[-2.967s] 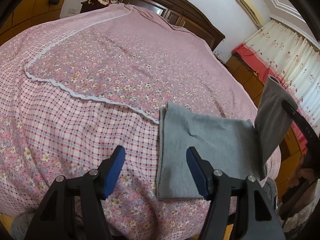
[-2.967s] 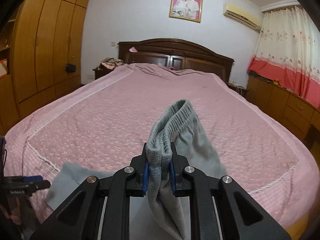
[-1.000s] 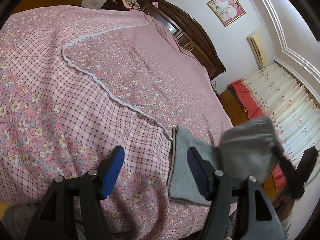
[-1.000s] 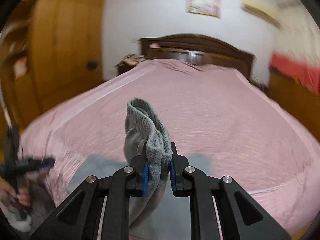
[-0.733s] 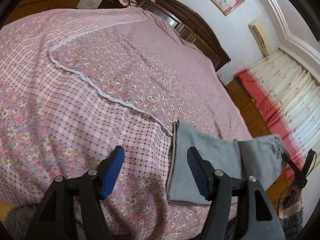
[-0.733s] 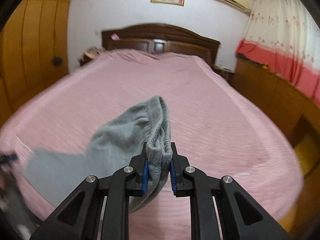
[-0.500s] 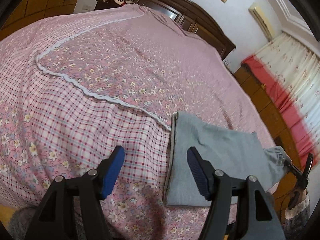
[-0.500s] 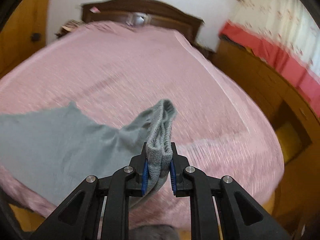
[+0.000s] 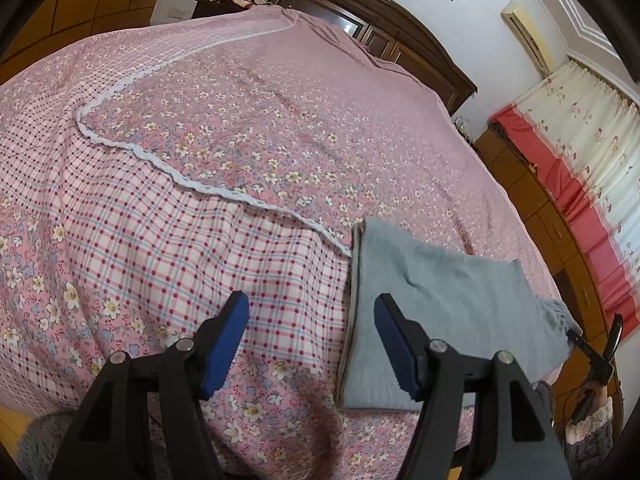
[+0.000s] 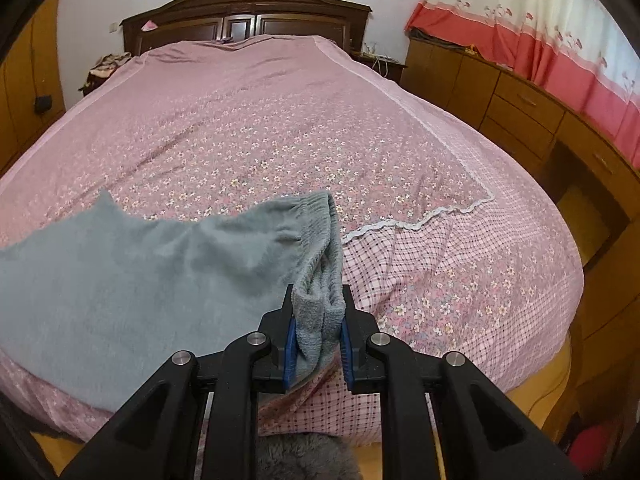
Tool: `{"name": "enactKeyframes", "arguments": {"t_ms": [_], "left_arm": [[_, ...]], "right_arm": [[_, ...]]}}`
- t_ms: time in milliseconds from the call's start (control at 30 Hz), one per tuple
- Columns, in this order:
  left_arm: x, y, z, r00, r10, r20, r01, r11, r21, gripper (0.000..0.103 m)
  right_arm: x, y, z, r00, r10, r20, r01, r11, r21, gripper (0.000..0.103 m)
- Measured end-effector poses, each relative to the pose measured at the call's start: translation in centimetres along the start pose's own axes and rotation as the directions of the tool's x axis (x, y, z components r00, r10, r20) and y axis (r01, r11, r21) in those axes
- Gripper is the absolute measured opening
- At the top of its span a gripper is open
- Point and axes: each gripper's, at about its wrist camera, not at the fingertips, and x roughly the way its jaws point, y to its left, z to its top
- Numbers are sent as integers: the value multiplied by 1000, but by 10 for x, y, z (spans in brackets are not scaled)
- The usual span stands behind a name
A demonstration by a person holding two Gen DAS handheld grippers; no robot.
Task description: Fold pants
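Lowered since earlier: soft grey fleece pants point(image 10: 132, 276), waistband pinched in right gripper point(image 10: 318, 336), stretch leftward; left gripper point(image 9: 312, 340) wide, empty.

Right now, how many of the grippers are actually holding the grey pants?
1. The right gripper is clamped on the waistband of the pants; the left gripper hangs open above the bedspread, holding nothing.

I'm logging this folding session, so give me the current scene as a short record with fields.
surface: pink floral bedspread on a bed
garment: grey fleece pants, lying flat near the bed's foot edge
right gripper: shut on the pants' elastic waistband
left gripper: open, empty, above the pants' other end
fold state: pants spread out, waistband end pinched
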Motion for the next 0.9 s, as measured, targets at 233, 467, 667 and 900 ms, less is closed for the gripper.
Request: {"name": "enactKeyframes", "arguments": {"t_ms": [233,467,667,900], "left_arm": [[1,-2,1,1000,-3,0,3,1000,-3,69],[2,0,3,1000,-5,0,5,1000,-4,69],[1,-4,5,1000,3,0,-3,1000,9,69],[-3,3,6,1000,-27,13,27,1000,-11,69]], "right_arm": [[-1,-4,-1,1000,-15,-3,15,1000,-12,18],[-27,-2,0,996,-15,93,15,1000,2,18],[-4,3,-10,998,-69,-9,69,997,-31,18],[-39,37,4,988,-107,113,118,988,-97,18]]}}
